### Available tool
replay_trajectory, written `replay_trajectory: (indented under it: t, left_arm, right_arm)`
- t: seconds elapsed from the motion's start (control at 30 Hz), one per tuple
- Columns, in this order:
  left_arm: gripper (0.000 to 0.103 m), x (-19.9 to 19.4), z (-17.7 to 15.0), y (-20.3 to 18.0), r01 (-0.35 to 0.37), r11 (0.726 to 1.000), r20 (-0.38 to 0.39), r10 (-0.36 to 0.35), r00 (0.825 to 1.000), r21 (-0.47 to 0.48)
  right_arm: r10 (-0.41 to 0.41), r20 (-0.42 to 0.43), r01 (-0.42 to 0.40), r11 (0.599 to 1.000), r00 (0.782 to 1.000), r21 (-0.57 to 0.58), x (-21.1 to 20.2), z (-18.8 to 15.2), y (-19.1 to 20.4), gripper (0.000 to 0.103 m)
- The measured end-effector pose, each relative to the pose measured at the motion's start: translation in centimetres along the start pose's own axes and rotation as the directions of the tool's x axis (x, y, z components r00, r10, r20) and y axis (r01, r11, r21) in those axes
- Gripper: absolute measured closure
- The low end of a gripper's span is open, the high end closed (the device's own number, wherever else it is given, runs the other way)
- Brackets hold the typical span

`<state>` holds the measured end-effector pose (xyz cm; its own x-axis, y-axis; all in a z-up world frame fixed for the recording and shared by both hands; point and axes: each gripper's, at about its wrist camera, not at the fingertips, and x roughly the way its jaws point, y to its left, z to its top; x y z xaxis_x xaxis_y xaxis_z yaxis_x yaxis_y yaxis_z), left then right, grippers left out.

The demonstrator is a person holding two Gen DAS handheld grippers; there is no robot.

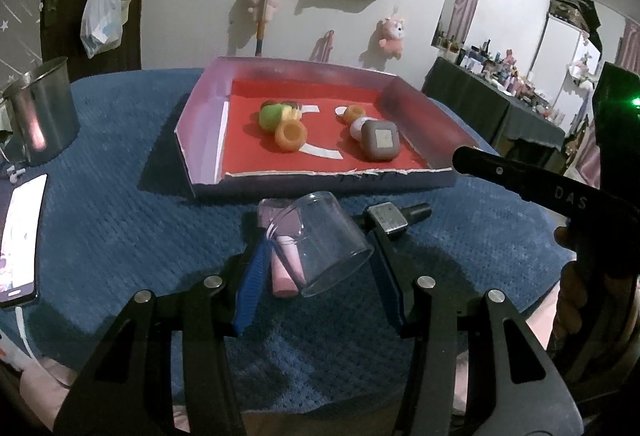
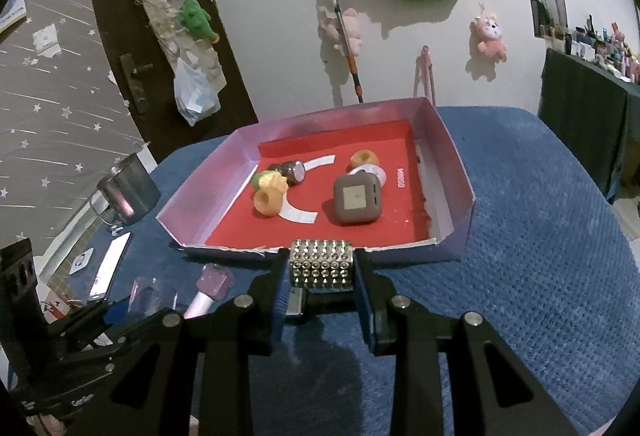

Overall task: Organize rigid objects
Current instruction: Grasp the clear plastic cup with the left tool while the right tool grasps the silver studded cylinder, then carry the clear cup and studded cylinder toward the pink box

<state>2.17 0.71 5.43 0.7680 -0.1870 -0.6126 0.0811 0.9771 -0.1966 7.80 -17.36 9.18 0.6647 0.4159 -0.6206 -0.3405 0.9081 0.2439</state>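
My left gripper [image 1: 320,254] is shut on a clear plastic cup [image 1: 328,236], held tilted just above the blue cloth. Under it lies a pink tube with a purple cap [image 1: 282,272]. My right gripper [image 2: 322,276] is shut on a studded metal block [image 2: 322,262], lifted in front of the tray's near wall; the block [image 1: 387,218] also shows in the left wrist view. The pink-walled tray [image 2: 460,171] with a red floor holds a grey square device [image 2: 356,201], an orange ring [image 2: 267,201], a green and yellow toy [image 2: 269,179], a silver cylinder [image 2: 294,171] and other small pieces.
A steel mug [image 1: 40,111] and a phone [image 1: 20,236] sit at the table's left edge. Blue knitted cloth [image 2: 540,236] covers the table. Plush toys and bags hang on the wall behind. A dark table [image 1: 500,107] crowded with bottles stands far right.
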Motion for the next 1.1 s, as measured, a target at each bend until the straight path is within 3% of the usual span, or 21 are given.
replay_trajectory:
  t: [0.43, 0.73, 1.1]
  left_arm:
    - [0.055, 1.0, 1.9, -0.2, 0.018, 0.999, 0.012, -0.018, 1.000, 0.029]
    - [0.055, 2.8, 4.7, -0.2, 0.042, 0.998, 0.011, -0.043, 0.999, 0.045]
    - [0.055, 6.6, 6.9, 0.4, 0.064, 0.997, -0.075, -0.061, 0.995, 0.038]
  right_arm:
    - [0.011, 0.000, -0.011, 1.000, 1.000, -0.012, 0.0, 0.0, 0.1, 0.071]
    - [0.034, -0.002, -0.034, 0.998, 0.999, -0.043, 0.8, 2.0, 0.5, 0.071]
    - [0.034, -0.071, -0.039, 0.997, 0.997, -0.071, 3.7, 3.7, 0.0, 0.071]
